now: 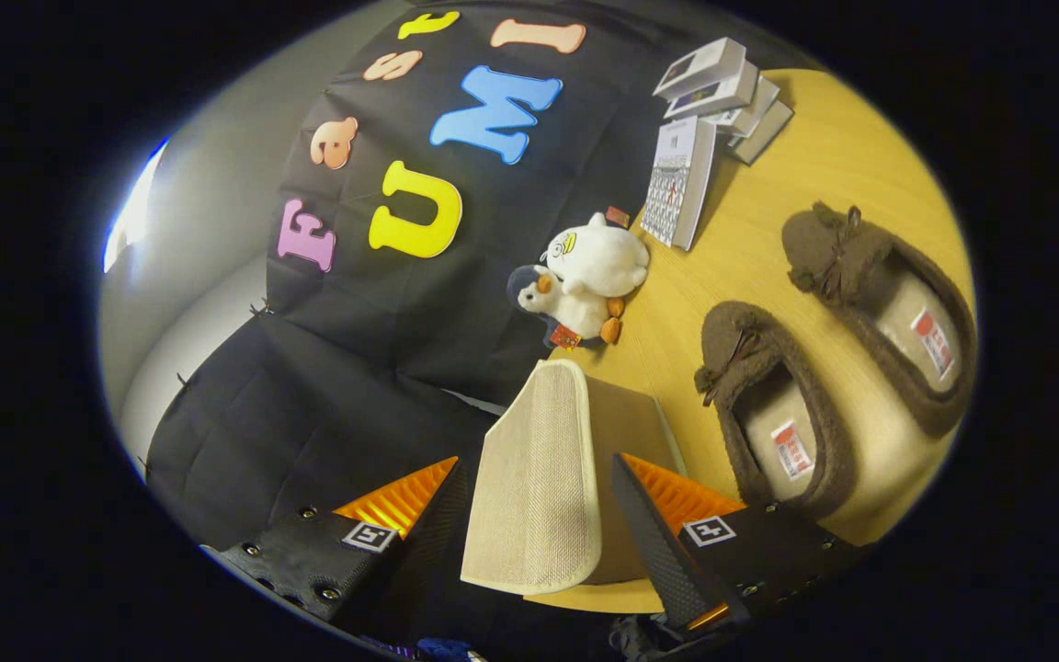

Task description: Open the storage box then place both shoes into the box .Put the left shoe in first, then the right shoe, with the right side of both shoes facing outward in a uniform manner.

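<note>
My claw (pixel 539 515), rolled sideways

My two fingers (pixel 649 542) stand spread apart, one on each side of a gap, neither pressing on anything that I can see.

A staged recording booth is being shown: black cloth wall (pixel 327 395) is hanging behind wooden table (pixel 824 156); plush toys (pixel 585 276), stacked boxes (pixel 723 87) are sitting against that wall.

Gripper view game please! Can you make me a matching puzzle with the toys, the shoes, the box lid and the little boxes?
Things:
1. beige fabric storage-box lid
2. white and grey plush penguins
3. two brown fuzzy slippers
4. stack of small white boxes

Places:
A. far end of the wooden table
B. between the fingers of the gripper
C. against the black cloth
D. side by side on the table

Pairs: 1-B, 2-C, 3-D, 4-A
</note>
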`<state>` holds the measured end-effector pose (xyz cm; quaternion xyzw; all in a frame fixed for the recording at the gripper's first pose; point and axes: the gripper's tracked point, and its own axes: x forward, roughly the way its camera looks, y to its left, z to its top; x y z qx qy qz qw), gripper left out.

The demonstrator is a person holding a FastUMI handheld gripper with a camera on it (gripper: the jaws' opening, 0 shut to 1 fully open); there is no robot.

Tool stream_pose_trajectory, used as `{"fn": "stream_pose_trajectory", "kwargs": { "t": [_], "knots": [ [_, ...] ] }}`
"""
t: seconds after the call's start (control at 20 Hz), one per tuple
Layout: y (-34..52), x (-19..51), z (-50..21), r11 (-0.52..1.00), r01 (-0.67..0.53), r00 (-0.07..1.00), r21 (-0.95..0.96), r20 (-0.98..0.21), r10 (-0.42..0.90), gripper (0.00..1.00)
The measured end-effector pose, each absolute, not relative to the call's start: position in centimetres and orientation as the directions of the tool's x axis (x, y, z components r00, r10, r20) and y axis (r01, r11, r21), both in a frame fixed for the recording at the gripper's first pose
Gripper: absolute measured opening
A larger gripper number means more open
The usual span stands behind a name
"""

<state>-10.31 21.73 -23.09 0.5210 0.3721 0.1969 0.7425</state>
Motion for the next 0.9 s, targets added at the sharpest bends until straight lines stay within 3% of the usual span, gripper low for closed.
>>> {"fn": "stream_pose_trajectory", "kwargs": {
  "t": [0.4,0.45,0.6,0.7,0.8,0.85,0.9],
  "knots": [
    [24.8,-11.4,-24.3,0.206,0.228,0.576,0.951,-0.303,0.759,0.94],
    [25.1,-11.2,-24.7,0.210,0.239,0.568,0.948,-0.312,0.761,0.84],
    [26.0,-11.6,-25.7,0.232,0.269,0.531,0.935,-0.345,0.774,0.82],
    [25.2,-11.5,-25.6,0.222,0.276,0.536,0.935,-0.342,0.772,0.41],
    [25.7,-11.8,-25.6,0.237,0.261,0.512,0.936,-0.342,0.788,0.40],
    [26.5,-11.7,-25.0,0.209,0.252,0.558,0.945,-0.318,0.766,0.40],
    [24.3,-9.7,-24.7,0.230,0.253,0.584,0.940,-0.338,0.738,0.23]
  ]
}}
